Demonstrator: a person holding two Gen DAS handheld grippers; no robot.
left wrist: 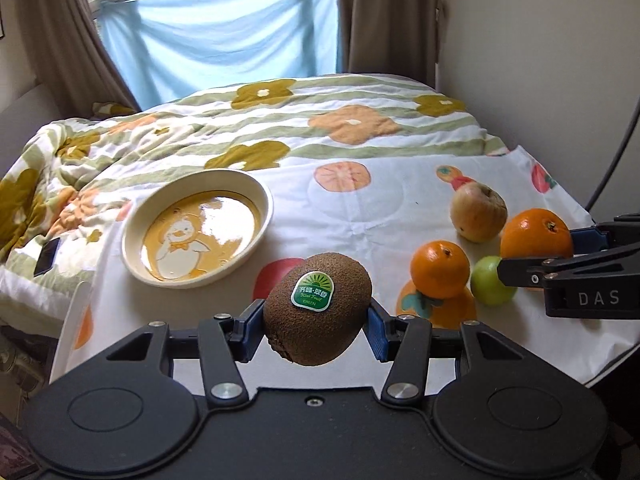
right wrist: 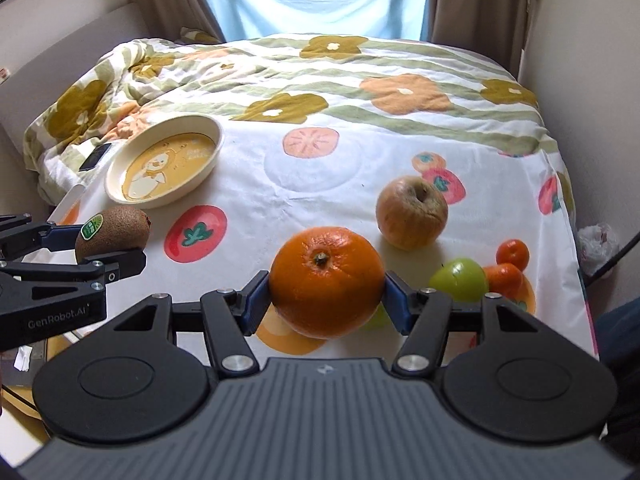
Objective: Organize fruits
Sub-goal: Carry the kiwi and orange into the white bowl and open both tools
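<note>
The left gripper point(left wrist: 316, 322) is clamping a kiwi point(left wrist: 316, 312) while the right gripper point(right wrist: 326, 304) is gripping an orange point(right wrist: 326, 280), both above the cloth point(right wrist: 320, 184)

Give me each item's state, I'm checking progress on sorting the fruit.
kiwi: held in left gripper
large orange: held in right gripper
dish: empty
apple: lying on cloth
green fruit: on cloth
small orange: on cloth
</note>
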